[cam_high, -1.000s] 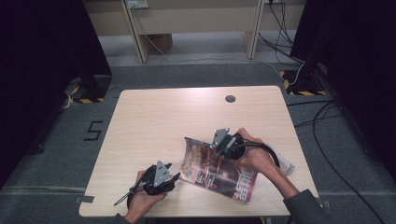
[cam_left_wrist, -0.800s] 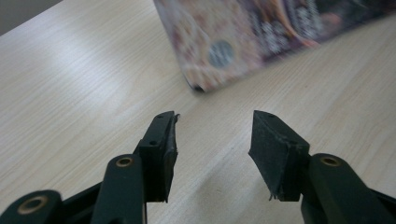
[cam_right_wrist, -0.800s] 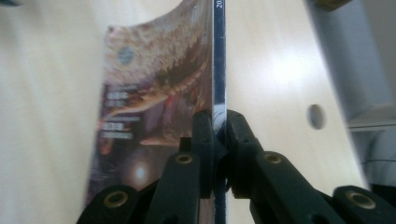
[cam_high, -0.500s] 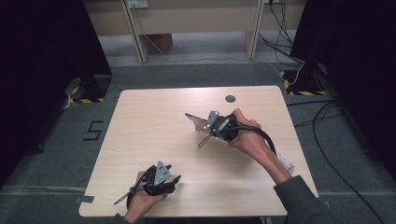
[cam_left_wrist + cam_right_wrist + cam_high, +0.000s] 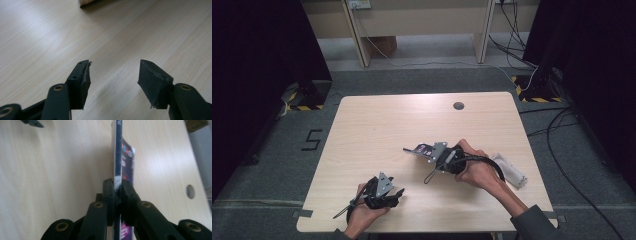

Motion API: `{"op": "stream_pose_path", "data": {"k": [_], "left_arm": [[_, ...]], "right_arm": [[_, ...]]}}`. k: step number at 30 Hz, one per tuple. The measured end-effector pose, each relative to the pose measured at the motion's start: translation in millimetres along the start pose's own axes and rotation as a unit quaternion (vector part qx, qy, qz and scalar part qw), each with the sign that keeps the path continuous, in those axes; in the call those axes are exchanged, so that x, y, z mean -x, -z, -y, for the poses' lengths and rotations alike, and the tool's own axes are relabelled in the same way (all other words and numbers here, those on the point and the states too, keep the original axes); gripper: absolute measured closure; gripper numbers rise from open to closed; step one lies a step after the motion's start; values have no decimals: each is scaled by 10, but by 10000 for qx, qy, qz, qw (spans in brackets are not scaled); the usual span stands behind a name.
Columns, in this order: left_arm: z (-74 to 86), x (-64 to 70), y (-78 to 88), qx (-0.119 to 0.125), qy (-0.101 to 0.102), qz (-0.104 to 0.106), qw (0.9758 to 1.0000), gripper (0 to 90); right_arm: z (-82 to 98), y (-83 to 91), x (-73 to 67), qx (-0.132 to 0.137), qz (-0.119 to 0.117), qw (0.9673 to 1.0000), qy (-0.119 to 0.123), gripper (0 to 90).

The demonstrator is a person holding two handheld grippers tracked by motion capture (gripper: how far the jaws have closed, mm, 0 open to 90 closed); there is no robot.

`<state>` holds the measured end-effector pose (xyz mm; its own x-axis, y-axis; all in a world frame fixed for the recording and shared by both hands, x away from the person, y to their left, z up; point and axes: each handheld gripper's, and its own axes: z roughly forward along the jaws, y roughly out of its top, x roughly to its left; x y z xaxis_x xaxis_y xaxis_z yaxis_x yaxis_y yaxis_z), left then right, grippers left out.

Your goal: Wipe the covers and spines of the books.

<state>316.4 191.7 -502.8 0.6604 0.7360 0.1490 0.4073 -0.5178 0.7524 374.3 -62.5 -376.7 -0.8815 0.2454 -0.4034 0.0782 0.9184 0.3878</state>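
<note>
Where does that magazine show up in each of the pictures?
High view: the magazine sits right of centre, edge-on, clamped in the right gripper.
Left gripper view: a corner at the top edge may be it; cannot tell.
Right gripper view: centre, upright between the fingers.
Shared landmark: the table hole.

A pale wooden surface (image 5: 377, 130) carries a white rolled packet (image 5: 510, 170) near its right edge. A round cable hole (image 5: 458, 105) sits near the surface's far edge. Beyond the surface, a cardboard box (image 5: 382, 46) and black cables (image 5: 532, 75) lie on the grey floor (image 5: 422, 80), with a "5" mark (image 5: 312, 140) to the left of the surface.
</note>
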Motion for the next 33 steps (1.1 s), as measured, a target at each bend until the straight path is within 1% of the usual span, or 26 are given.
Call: {"op": "stream_pose_path", "data": {"k": [2,4,6,7,8,10,11,13,15,17,18,20,22,23,28,31,32,33], "left_arm": [[22,-13,15,-56,66,7,10000,385],[35,-24,31,-53,112,2,9999,375],[50,-32,38,-103,134,18,9999,365],[57,-33,39,-140,143,5,9998,360],[64,-32,36,-161,163,-3,9997,357],[71,-34,30,-201,164,-25,9997,354],[71,-37,29,-197,176,-29,9996,352],[71,-41,28,-189,224,-39,9996,346],[75,-49,25,-204,244,-59,9995,342],[77,-57,25,-227,276,-87,9993,339],[78,-61,24,-212,294,-104,9993,338],[80,-71,26,-214,324,-122,9992,335],[81,-78,26,-230,344,-157,9990,334],[83,-78,22,-235,354,-179,9989,333],[86,-79,9,-236,343,-205,9989,330],[89,-95,10,-237,399,-250,9986,324],[90,-99,9,-225,430,-284,9984,319],[87,-105,11,-221,456,-305,9982,319]], "right_arm": [[47,-35,-67,-11,-107,9999,-97,840],[100,-87,-112,69,-203,9997,-69,840],[135,-127,-161,87,-269,9996,-57,840],[158,-149,-200,93,-341,9992,-163,840],[180,-177,-220,144,-379,9991,-114,839],[227,-233,-279,146,-459,9988,-122,838],[257,-265,-316,175,-533,9983,-182,837],[297,-299,-367,186,-589,9977,-270,834],[337,-333,-406,255,-661,9971,-275,829],[373,-361,-447,295,-687,9968,-297,824],[390,-371,-472,292,-729,9962,-377,821],[421,-401,-510,347,-758,9957,-414,813],[449,-435,-553,374,-782,9954,-402,802],[463,-448,-577,378,-808,9949,-470,795],[522,-494,-635,469,-842,9939,-542,771],[557,-521,-668,532,-891,9928,-598,753],[570,-531,-688,510,-894,9926,-651,743],[580,-554,-695,534,-921,9928,-549,725]]}}
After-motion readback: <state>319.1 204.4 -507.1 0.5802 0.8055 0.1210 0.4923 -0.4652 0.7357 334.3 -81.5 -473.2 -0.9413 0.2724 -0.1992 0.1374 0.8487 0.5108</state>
